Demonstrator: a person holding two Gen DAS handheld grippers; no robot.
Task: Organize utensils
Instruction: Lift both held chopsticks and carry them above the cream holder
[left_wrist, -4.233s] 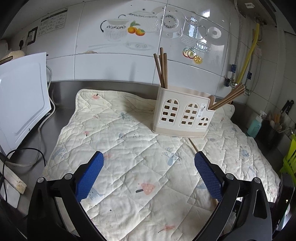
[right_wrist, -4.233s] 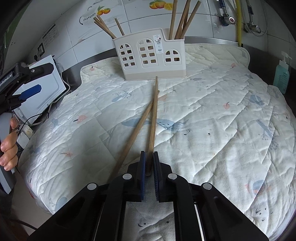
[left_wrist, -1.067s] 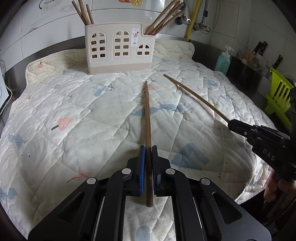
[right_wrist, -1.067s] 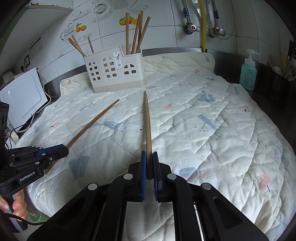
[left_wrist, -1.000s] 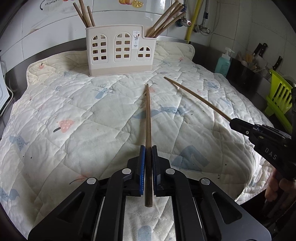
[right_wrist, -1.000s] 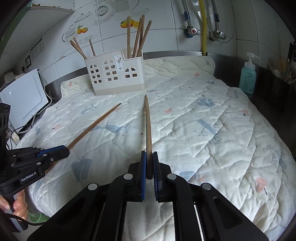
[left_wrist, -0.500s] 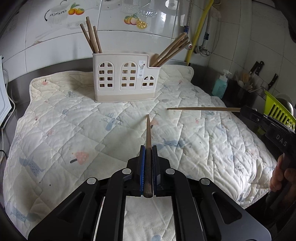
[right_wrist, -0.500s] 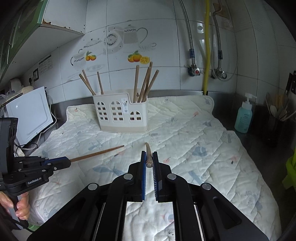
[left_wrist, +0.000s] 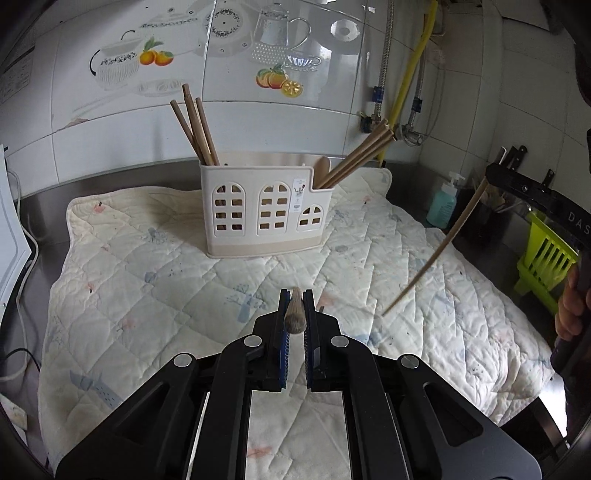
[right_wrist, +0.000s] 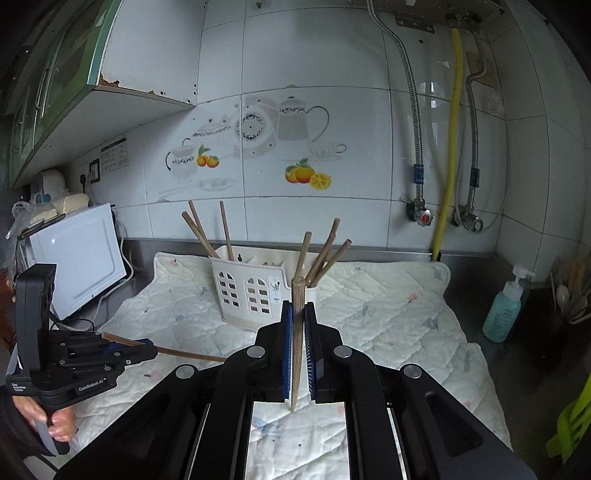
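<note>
A cream utensil holder (left_wrist: 264, 210) with arched cut-outs stands on a quilted mat (left_wrist: 147, 266), wooden chopsticks leaning in both its ends; it also shows in the right wrist view (right_wrist: 255, 295). My left gripper (left_wrist: 294, 306) is shut on a wooden chopstick (left_wrist: 294, 315) pointing end-on at the camera, raised above the mat. My right gripper (right_wrist: 297, 317) is shut on another wooden chopstick (right_wrist: 296, 332), held upright with its tip hanging down. That chopstick (left_wrist: 436, 254) slants down in the left wrist view. The left gripper's chopstick (right_wrist: 184, 353) lies level in the right wrist view.
A white appliance (right_wrist: 79, 258) with cables stands left of the mat. A teal soap bottle (right_wrist: 504, 310), a dark utensil pot (right_wrist: 569, 306) and a green rack (left_wrist: 546, 254) stand at the right. Pipes and a yellow hose (right_wrist: 448, 147) run down the tiled wall.
Both grippers have lifted and tipped their chopsticks. The right chopstick has swung from level to upright, tip down. The left chopstick now points end-on at the camera.
</note>
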